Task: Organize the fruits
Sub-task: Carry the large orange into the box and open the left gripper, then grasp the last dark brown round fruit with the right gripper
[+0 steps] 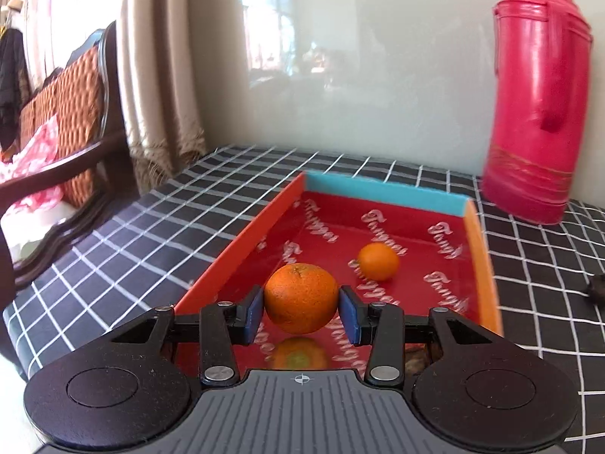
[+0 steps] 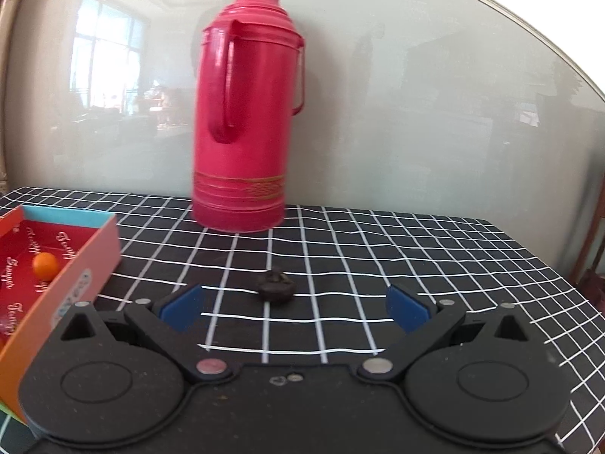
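Pinching a large round orange with dimpled peel (image 1: 301,297) between blue pads (image 1: 252,314): left gripper (image 1: 301,312), pads pressed on the fruit at its three and nine o'clock sides, fruit hanging clear above the glossy floor of a shallow red cardboard box with orange side walls and a teal far wall (image 1: 382,189), mirrored just beneath. Likely held across the widest part so the round peel cannot slip out, and kept low over the box so a release means a short drop rather than a roll. Beyond it, toward one o'clock in the left wrist view, lying on the box floor: a smaller smooth orange (image 1: 378,261), apart from the held one, probably sorted already. Spread wide and holding nothing: right gripper (image 2: 293,304), blue pads flared at ten and two o'clock over a black tablecloth with a white grid (image 2: 378,249). Just past its fingertips at twelve o'clock, resting on the cloth: a small dark wrinkled lump (image 2: 275,288), perhaps a dried fruit, too blurred to say; jaws seemingly opened in readiness for it. Farther back at eleven o'clock, upright near the pale glossy wall (image 2: 416,94): a tall pink-red plastic thermos flask with a handle (image 2: 242,113), outside the box, no part of the sorting.
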Motion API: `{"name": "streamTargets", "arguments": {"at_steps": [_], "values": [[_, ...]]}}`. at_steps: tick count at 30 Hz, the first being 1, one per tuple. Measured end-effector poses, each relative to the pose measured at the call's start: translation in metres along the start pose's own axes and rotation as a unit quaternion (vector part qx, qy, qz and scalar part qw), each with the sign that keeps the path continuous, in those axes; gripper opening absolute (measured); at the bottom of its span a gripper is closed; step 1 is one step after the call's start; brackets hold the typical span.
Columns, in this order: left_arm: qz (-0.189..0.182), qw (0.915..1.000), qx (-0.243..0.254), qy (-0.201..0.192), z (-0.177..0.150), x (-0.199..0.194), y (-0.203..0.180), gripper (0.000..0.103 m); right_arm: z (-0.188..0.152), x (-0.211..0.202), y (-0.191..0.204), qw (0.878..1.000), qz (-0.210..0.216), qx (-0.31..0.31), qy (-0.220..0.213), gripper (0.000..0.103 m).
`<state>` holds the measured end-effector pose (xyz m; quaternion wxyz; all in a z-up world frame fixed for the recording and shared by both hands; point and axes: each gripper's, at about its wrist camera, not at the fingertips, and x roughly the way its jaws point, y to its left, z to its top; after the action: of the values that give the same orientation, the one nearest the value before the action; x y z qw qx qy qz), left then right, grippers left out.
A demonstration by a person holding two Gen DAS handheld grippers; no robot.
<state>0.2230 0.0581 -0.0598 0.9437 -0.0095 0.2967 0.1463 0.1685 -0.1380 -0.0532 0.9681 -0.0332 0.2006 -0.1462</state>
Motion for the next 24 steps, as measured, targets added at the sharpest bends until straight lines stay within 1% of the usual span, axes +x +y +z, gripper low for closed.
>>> {"name": "streamTargets", "arguments": {"at_steps": [1, 3, 4, 5, 7, 11, 12, 17, 20, 24], "values": [[-0.005, 1.0000, -0.006, 0.006, 0.000, 0.000, 0.003, 0.043, 0.000, 0.000, 0.002, 1.000, 0.004, -0.001, 0.001, 0.097], [-0.009, 0.9998, -0.018, 0.007, -0.001, -0.003, 0.008, 0.053, -0.001, 0.000, 0.009, 1.000, 0.010, -0.005, 0.001, 0.097], [-0.009, 0.9997, -0.022, 0.005, 0.000, -0.004, 0.009, 0.070, 0.000, 0.000, 0.010, 1.000, 0.014, -0.007, 0.002, 0.097], [-0.008, 0.9996, -0.026, -0.001, 0.000, -0.006, 0.012, 0.081, 0.000, 0.001, 0.012, 1.000, 0.017, -0.008, 0.003, 0.097], [-0.022, 0.9991, -0.033, -0.012, 0.001, -0.011, 0.018, 0.081, 0.000, -0.001, 0.015, 1.000, 0.023, -0.011, 0.003, 0.097], [-0.034, 0.9985, -0.036, -0.025, -0.001, -0.022, 0.030, 0.081, 0.001, 0.002, 0.019, 0.999, 0.031, -0.018, 0.003, 0.097], [-0.031, 0.9984, -0.035, -0.030, -0.001, -0.027, 0.033, 0.082, 0.001, 0.003, 0.019, 0.999, 0.033, -0.018, 0.003, 0.097], [-0.007, 0.9967, -0.046, -0.066, 0.000, -0.050, 0.054, 0.084, 0.003, 0.012, 0.017, 0.999, 0.037, -0.015, 0.012, 0.097], [0.018, 0.9950, -0.056, -0.080, -0.004, -0.062, 0.071, 0.087, 0.004, 0.020, 0.013, 0.999, 0.041, -0.018, 0.020, 0.097], [0.062, 0.9909, -0.075, -0.092, -0.012, -0.071, 0.095, 0.088, 0.007, 0.040, 0.006, 0.997, 0.055, -0.002, 0.046, 0.097]]}}
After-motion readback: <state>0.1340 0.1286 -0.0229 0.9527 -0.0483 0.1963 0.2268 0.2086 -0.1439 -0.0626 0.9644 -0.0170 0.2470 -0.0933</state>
